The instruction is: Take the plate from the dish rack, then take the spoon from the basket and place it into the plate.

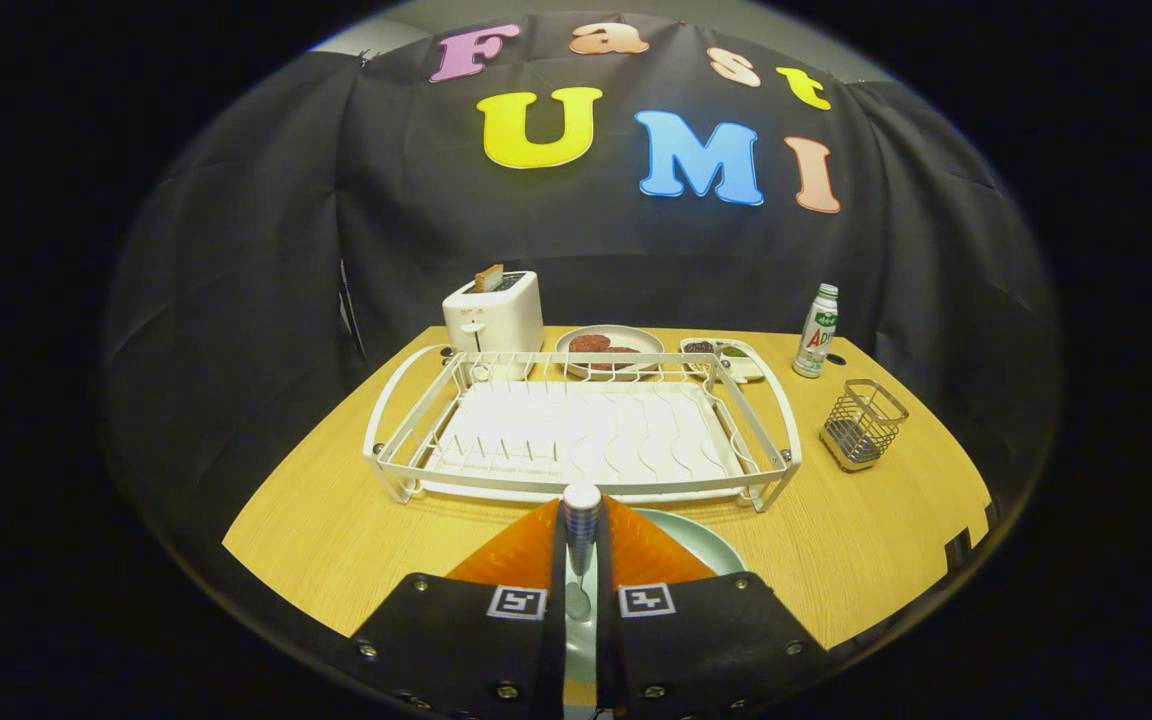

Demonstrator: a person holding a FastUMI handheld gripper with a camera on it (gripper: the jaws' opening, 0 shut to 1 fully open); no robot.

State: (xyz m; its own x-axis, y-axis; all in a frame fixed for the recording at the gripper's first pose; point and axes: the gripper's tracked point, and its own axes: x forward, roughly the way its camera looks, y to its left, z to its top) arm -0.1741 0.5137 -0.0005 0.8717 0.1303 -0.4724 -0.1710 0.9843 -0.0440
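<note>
So the claw (581,520) is clamped on the spoon (581,535), both fingers pressed tight against its metal handle, which sticks up between them with the rounded handle end on top and the bowl end pointing down. Right below the spoon is the pale green plate (706,545), sitting on the wooden worktop (356,520) just in front of the white dish rack (576,430); the fingers cover most of the plate, so just its right rim peeks out. I can't tell if the spoon's bowl is touching the plate or just above it. The rack's slots are all bare. Off to the right of the rack stands the wire basket (864,424), and behind that a small bottle (817,331). Behind the rack there's a white toaster (493,313) with a slice of bread poking out, a round dish of food (608,347), and a little tray (723,357) beside it.
</note>
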